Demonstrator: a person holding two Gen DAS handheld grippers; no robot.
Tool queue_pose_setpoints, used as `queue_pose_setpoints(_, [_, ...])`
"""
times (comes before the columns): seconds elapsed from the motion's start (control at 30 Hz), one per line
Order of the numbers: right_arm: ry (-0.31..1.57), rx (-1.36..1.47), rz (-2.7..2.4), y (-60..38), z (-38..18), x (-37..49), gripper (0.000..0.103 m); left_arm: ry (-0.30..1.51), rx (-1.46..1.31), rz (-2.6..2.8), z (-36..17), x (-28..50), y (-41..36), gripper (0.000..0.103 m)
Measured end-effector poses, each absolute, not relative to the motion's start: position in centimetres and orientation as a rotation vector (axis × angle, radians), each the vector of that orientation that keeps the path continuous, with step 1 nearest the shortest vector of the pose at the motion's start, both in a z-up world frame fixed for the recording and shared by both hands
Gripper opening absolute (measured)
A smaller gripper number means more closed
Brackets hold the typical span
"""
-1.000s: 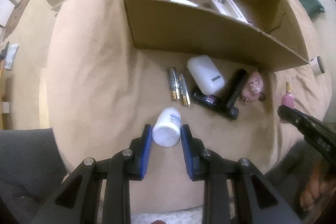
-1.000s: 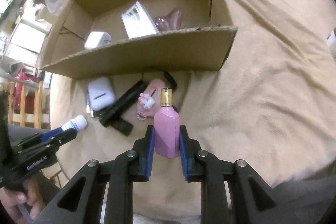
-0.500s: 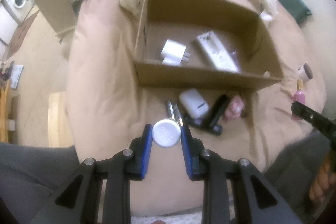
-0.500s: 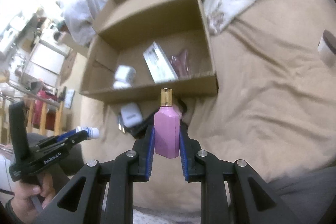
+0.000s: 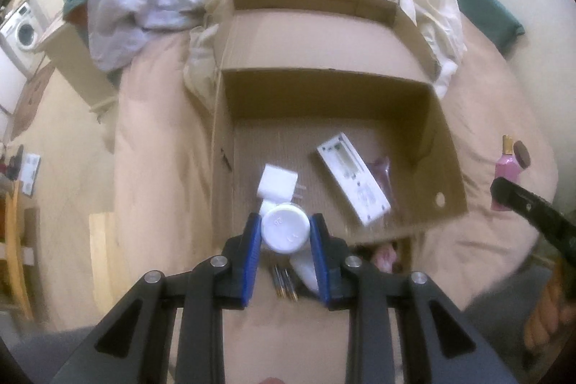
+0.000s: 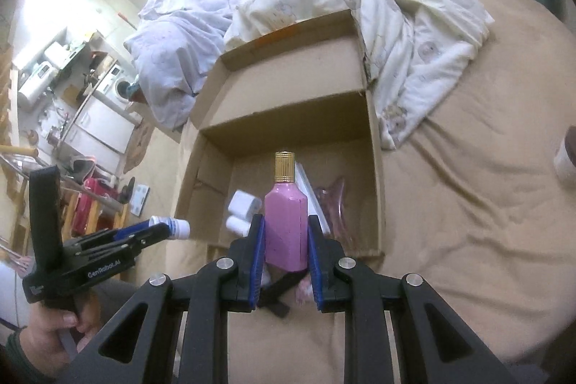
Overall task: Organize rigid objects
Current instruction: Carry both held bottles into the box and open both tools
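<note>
Left gripper [image 5: 286, 240] pinches white bottle [image 5: 285, 228], right gripper [image 6: 286, 252] pinches pink bottle [image 6: 286, 225], both over box [image 5: 446, 175] near wall. Charger [image 5: 277, 184], white case [image 5: 354, 179] lie inside; batteries [image 5: 284, 285] outside. Quilt [image 6: 414, 24] crowds far edge; bed [image 6: 468, 204] right open.

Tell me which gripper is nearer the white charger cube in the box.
Left. The left gripper, holding a white bottle, hovers right by the cube. The right gripper, holding the pink bottle, sits further off, toward the box's other side.
</note>
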State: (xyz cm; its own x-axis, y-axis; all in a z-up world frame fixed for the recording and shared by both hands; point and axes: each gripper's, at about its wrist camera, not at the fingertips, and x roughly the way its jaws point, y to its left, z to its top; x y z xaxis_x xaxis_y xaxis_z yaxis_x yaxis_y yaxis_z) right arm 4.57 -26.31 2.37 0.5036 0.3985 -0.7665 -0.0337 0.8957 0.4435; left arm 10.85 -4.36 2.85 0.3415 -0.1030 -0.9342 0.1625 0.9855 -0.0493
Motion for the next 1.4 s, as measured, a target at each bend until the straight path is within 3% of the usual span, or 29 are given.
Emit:
queue_pose_setpoints(0.6, [1.179,0.421,0.257,-25.4,-6.6,10.1,0.023,1.318,0.121,-0.174,-5.6,14.9,-6.0,0.024])
queue_pose_setpoints(1.4, [1.172,0.317,0.206,-24.6,-6.5,10.8,0.023,1.303,0.143,-0.160,-6.1,15.0,-6.2,0.025])
